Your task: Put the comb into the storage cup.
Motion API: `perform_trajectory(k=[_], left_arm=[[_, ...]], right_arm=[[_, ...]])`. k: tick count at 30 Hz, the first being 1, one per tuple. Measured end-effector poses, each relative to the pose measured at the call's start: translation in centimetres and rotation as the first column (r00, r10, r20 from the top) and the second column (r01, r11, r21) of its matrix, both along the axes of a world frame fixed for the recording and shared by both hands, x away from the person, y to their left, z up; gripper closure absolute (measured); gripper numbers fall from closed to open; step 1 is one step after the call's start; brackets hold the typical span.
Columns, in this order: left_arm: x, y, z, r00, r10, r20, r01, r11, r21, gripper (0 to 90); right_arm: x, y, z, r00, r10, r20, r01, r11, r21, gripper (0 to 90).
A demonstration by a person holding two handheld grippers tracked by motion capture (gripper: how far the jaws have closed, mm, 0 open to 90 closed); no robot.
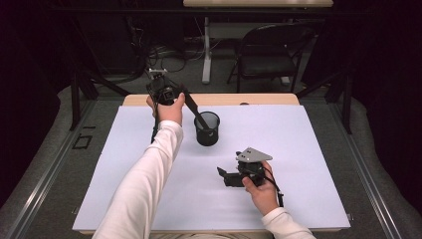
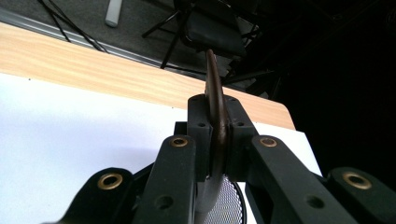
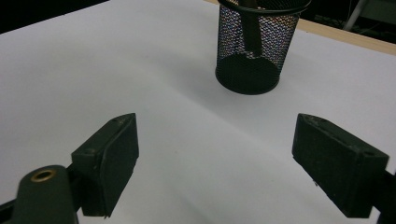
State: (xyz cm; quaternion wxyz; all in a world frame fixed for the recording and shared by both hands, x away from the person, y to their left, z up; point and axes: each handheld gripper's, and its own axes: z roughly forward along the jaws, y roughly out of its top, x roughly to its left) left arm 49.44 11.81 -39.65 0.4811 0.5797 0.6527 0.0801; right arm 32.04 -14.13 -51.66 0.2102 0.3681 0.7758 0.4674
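Nearest the camera, the right claw (image 1: 222, 175) rests idle on the counter (image 1: 298, 164), jaws apart. Beyond it, the left claw (image 1: 185, 97) clamps a dark utensil (image 1: 195, 113), its tip inside the mesh cup (image 1: 207, 128). Next, I judge: lower, then release.

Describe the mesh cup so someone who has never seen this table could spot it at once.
Start at the white sheet covering the wooden table. Near the middle of its far half stands the black wire-mesh cup, round and upright. A long dark strip, clamped in the left tool, slants down into it; the right tool rests nearer the person.
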Motion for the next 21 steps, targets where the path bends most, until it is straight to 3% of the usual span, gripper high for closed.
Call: perform_trajectory(k=[21], left_arm=[[0.0,-0.6,-1.9,0.9999,-0.007,-0.012,0.007,0.9999,-0.014,83.9]], right_arm=[[0.0,0.0,0.0,1.0,0.001,-0.004,-0.001,1.0,-0.004,14.5]])
